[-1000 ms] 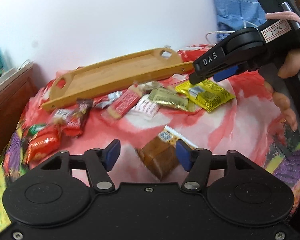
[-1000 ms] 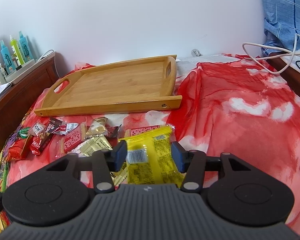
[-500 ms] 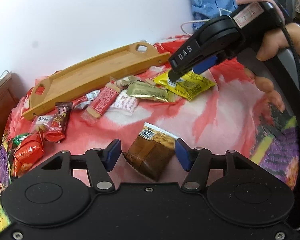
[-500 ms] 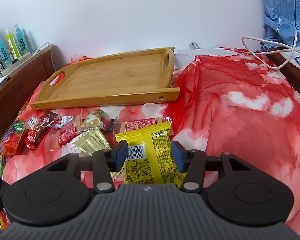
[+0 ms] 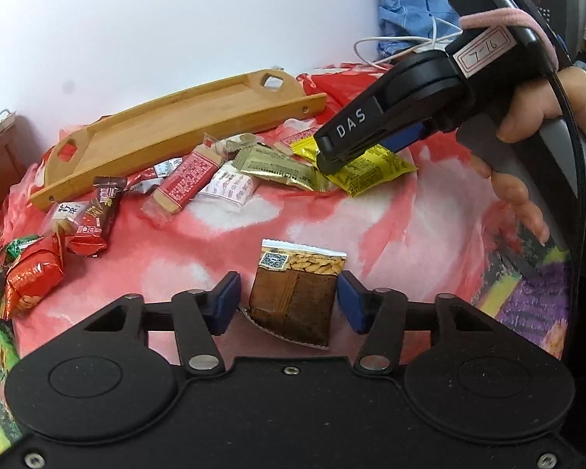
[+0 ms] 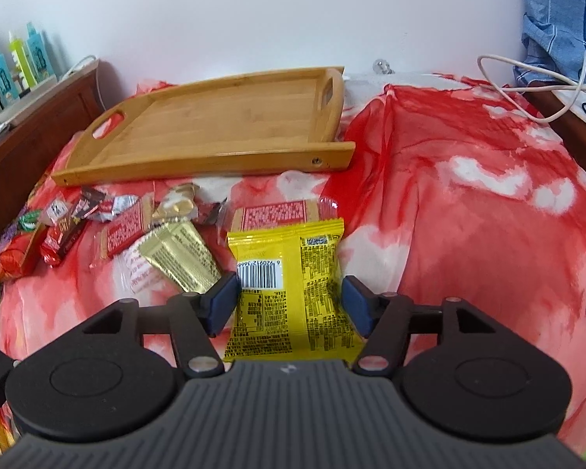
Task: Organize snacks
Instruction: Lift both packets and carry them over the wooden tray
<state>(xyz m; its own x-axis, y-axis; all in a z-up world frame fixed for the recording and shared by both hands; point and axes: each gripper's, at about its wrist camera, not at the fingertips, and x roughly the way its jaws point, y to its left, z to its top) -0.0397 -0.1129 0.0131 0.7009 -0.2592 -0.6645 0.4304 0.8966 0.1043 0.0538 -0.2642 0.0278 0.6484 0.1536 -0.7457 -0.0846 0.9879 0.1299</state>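
The left gripper [image 5: 288,299] is closing around the brown peanut packet [image 5: 296,297], pads seemingly not yet pressing; the right gripper [image 6: 289,299] is opening astride the yellow packet [image 6: 293,273].

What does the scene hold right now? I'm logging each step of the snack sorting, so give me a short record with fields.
surface: red and white cloth
tray: wooden tray, nothing in it, lying on the cloth behind the snacks
left tongs: closing around the brown packet, pads not yet pressing
right tongs: opening, the yellow packet between them, not gripped
loose snacks: gold packet, red bar and others in front of the tray
in tray so far: none
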